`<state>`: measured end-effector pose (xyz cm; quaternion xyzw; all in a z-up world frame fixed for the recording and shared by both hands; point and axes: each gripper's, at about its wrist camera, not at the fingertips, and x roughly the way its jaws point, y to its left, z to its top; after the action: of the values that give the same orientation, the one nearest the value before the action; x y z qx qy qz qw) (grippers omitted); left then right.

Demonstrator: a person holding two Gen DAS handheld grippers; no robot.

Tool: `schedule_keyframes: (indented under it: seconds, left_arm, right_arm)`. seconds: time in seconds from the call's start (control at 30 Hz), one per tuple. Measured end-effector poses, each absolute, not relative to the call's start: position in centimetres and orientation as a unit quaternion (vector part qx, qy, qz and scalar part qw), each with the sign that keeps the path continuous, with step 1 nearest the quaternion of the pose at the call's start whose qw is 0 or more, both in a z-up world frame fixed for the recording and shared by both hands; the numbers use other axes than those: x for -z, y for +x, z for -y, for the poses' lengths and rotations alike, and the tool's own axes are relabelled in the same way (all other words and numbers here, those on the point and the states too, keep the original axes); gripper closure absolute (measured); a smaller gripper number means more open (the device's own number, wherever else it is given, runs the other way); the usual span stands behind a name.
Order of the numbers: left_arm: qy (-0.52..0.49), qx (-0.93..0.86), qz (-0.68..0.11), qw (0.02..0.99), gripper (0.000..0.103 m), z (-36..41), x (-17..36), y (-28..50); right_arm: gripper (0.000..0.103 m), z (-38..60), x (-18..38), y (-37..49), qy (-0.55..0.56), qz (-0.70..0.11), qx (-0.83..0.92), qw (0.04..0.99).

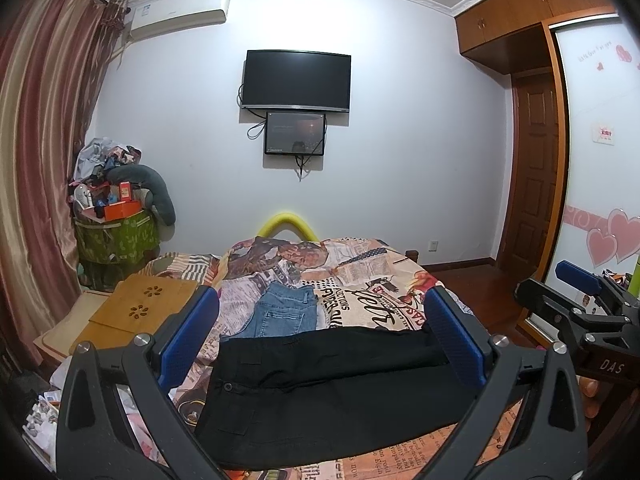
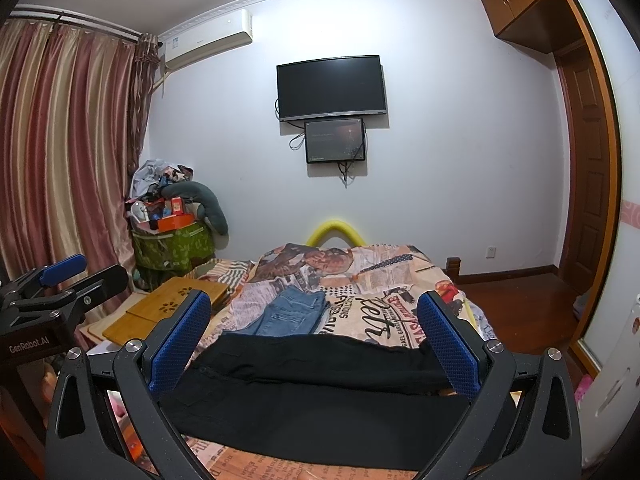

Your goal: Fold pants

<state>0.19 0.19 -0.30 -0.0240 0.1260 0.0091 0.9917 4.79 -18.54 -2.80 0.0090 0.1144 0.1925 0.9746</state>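
Observation:
Black pants (image 1: 332, 392) lie flat across the near part of the bed (image 1: 380, 276), waist with a button to the left, legs running right. In the right wrist view the black pants (image 2: 320, 396) fill the space below the fingers. My left gripper (image 1: 322, 320) hovers open above them, blue pads wide apart and holding nothing. My right gripper (image 2: 314, 324) is likewise open and empty over the pants. The right gripper (image 1: 580, 292) shows at the right edge of the left wrist view, and the left gripper (image 2: 60, 284) at the left edge of the right wrist view.
Folded blue jeans (image 1: 286, 312) lie farther up the patterned bedspread. A wooden lap tray (image 1: 136, 308) sits at the bed's left side, with a heaped green basket (image 1: 116, 236) behind it. Curtains hang at left, a wardrobe (image 1: 600, 160) stands at right, a TV (image 1: 296, 80) on the far wall.

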Motion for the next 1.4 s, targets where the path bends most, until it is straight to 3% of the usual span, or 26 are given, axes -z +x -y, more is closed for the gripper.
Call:
schedule_keyframes:
  seconds: [1.4]
  left_arm:
    - [-0.019,0.003,-0.126,0.992,0.000,0.3,0.4,1.5]
  right_arm:
    - [0.001,19.6,3.0,5.8,0.011,-0.120,-0.184,0.976]
